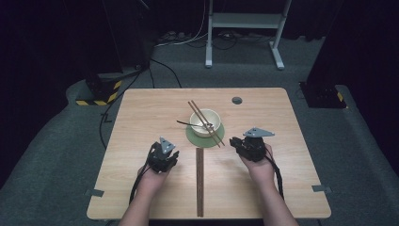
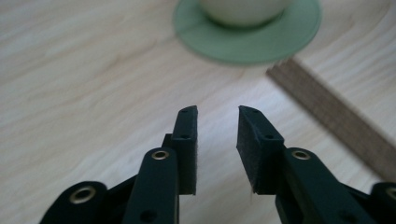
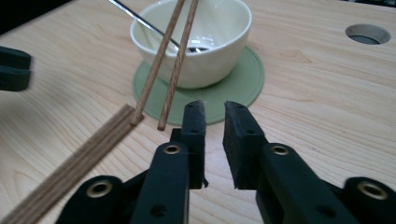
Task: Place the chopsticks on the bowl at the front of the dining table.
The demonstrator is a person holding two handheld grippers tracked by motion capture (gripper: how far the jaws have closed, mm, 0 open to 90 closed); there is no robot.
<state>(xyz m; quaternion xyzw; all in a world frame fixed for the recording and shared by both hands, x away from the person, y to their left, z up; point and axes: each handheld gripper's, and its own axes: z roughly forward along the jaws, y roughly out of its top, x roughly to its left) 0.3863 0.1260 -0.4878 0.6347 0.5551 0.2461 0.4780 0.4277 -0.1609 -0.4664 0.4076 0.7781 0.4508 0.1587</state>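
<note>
The right tongs (image 3: pixel 213 109) hover low over the desk (image 1: pixel 141 117) with jaws slightly spread and nothing between them; the left tongs (image 2: pixel 217 114) are likewise spread and empty. Just ahead of the right tongs, a little to their left, lie the near tips of a pair of brown wooden chopsticks (image 3: pixel 168 70). These look like the thing in hand: slim, square-cut sticks leaning across the rim of a cream bowl (image 3: pixel 205 42), lower ends down by the edge of a green coaster (image 3: pixel 243 79).

The risk, as I judge it, is in the lean. A grab at one stick could roll the other off the rim, or lever the light bowl and skid it on the coaster. A thin metal utensil handle (image 3: pixel 140 21) rests in the bowl too and could be knocked out. Between the two tongs lies a long wooden slat (image 1: pixel 199 181); a dragged tip might catch its end.
</note>
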